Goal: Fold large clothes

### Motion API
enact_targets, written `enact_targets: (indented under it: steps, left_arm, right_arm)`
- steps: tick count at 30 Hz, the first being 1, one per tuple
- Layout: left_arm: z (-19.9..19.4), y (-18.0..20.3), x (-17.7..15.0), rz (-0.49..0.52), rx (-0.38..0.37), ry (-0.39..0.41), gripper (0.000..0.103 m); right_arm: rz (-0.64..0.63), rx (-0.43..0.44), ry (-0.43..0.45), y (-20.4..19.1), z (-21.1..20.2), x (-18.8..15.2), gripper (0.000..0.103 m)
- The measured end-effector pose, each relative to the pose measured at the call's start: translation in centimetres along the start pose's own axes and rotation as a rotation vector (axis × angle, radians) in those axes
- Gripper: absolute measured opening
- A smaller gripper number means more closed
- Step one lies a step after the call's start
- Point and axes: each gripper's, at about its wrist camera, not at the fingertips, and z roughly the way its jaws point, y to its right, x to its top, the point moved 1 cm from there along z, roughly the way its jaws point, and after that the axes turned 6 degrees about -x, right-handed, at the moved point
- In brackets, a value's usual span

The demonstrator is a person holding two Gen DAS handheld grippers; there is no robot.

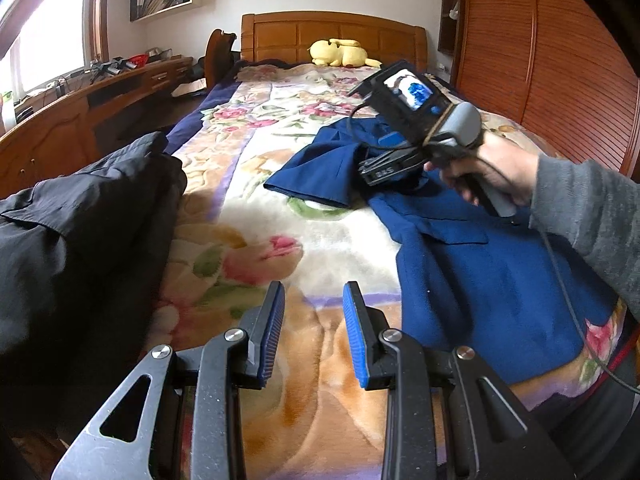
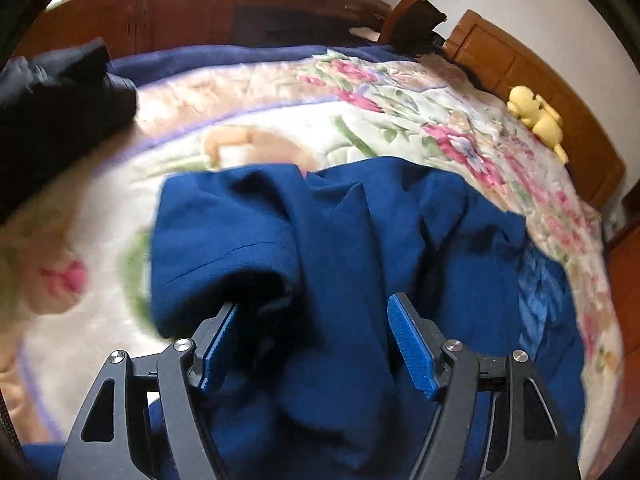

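Observation:
A large dark blue coat (image 1: 480, 264) lies spread on the floral blanket on the bed; it fills the middle of the right wrist view (image 2: 340, 240). One sleeve (image 1: 316, 172) is laid across toward the left. My left gripper (image 1: 314, 300) is open and empty, low over the blanket just left of the coat's hem. My right gripper (image 2: 316, 320) is open, its fingers astride a raised fold of the coat by the sleeve opening (image 2: 260, 284). In the left wrist view the right gripper (image 1: 368, 170) sits over the coat's upper part, its fingers hidden in cloth.
A black garment (image 1: 80, 232) is heaped on the bed's left edge, also in the right wrist view (image 2: 52, 96). A yellow plush toy (image 1: 340, 53) lies by the wooden headboard (image 1: 332, 32). A wooden desk (image 1: 80, 120) runs along the left; a wardrobe (image 1: 540, 60) stands right.

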Motion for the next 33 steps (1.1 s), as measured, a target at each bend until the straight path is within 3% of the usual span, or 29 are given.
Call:
enact_targets:
  steps: [1, 2, 3, 4, 5, 7, 10, 15, 18, 21, 23, 25, 26, 28, 33]
  left_arm:
    - [0.0, -0.1, 0.0, 0.002, 0.002, -0.001, 0.031]
    - [0.1, -0.1, 0.0, 0.003, 0.003, -0.002, 0.031]
    - [0.1, -0.1, 0.0, 0.005, 0.004, -0.004, 0.031]
    - [0.2, -0.1, 0.0, 0.007, 0.004, -0.006, 0.031]
    - [0.2, 0.0, 0.0, 0.009, 0.005, -0.008, 0.031]
    - [0.3, 0.3, 0.0, 0.013, 0.006, -0.01, 0.031]
    - [0.0, 1.0, 0.1, 0.026, 0.012, -0.008, 0.031]
    - [-0.7, 2.5, 0.4, 0.033, 0.003, 0.008, 0.031]
    - [-0.9, 3.7, 0.8, 0.05, -0.008, 0.016, 0.031]
    - [-0.8, 4.7, 1.1, 0.06, -0.012, 0.018, 0.031]
    - [-0.7, 5.2, 1.4, 0.057, -0.018, 0.019, 0.031]
    - [-0.6, 5.6, 1.5, 0.054, -0.032, 0.02, 0.031]
    - [-0.6, 6.0, 1.6, 0.056, -0.036, 0.02, 0.031]
    - [-0.6, 6.5, 1.8, 0.061, -0.043, 0.023, 0.031]
    - [-0.2, 7.8, 2.0, 0.078, -0.064, 0.02, 0.031]
  right_arm:
    - [-0.007, -0.042, 0.008, -0.2, 0.3, 0.5, 0.071]
    - [-0.019, -0.068, 0.019, -0.6, 0.3, 0.7, 0.06]
    - [-0.035, -0.056, 0.032, -0.9, -0.1, 0.8, 0.024]
    - [-0.043, -0.059, 0.037, -1.1, -0.2, 0.8, 0.006]
    - [-0.028, -0.092, 0.049, -0.9, -0.6, 0.9, 0.006]
    - [0.037, -0.038, 0.117, 0.3, -2.5, 0.7, 0.005]
    - [0.152, -0.035, 0.201, 3.7, -4.6, -0.8, 0.005]
    - [0.328, -0.044, 0.244, 9.3, -9.5, -6.2, 0.006]
    - [0.413, -0.106, 0.207, 12.1, -10.7, -10.1, 0.006]
    - [0.441, -0.153, 0.083, 14.0, -10.0, -14.0, 0.013]
    - [0.426, -0.172, -0.009, 14.5, -9.0, -16.5, 0.023]
    - [0.431, -0.14, -0.075, 14.8, -8.3, -19.0, 0.042]
    - [0.435, -0.125, -0.093, 15.0, -8.3, -20.1, 0.045]
    - [0.427, -0.121, -0.099, 15.1, -9.1, -21.7, 0.055]
    - [0.386, -0.08, -0.041, 14.7, -11.1, -22.2, 0.058]
